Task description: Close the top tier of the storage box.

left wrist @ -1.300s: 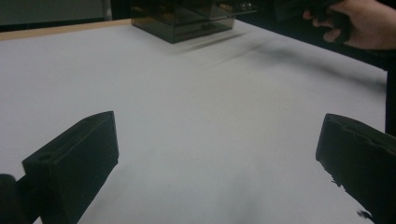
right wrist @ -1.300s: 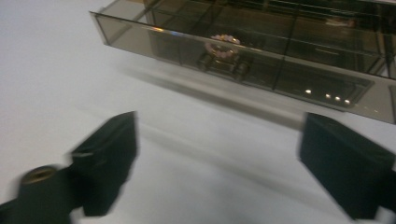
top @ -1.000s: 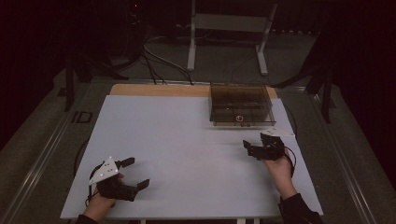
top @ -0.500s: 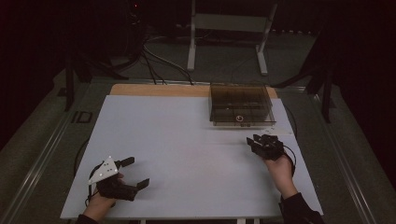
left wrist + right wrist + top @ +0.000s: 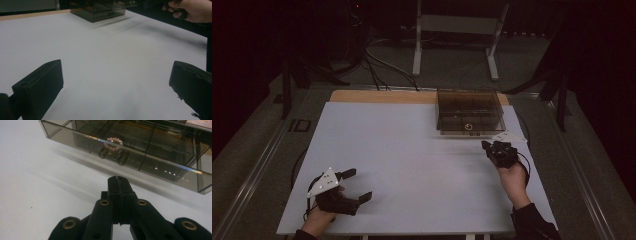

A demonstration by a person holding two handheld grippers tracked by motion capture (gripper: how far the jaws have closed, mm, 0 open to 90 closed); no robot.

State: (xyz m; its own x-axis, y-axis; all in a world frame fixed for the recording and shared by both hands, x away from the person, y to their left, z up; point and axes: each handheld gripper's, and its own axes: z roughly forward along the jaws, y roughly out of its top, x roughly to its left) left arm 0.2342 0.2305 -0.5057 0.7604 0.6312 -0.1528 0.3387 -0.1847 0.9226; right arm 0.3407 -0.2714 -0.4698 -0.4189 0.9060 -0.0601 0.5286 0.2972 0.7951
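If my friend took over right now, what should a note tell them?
Right tongs: shut, holding nothing, just closed, pointing at the smoky clear box near its small front handle.
Left tongs: open, holding nothing, near the table's front left corner.
A pink bead ring lies inside the box.
Done: nothing moved yet; box shut.
Left: probably open the box.

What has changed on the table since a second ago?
The right gripper has just closed its jaws on nothing, in front of the smoky clear box. The left gripper stayed open in place, and the box has not moved.
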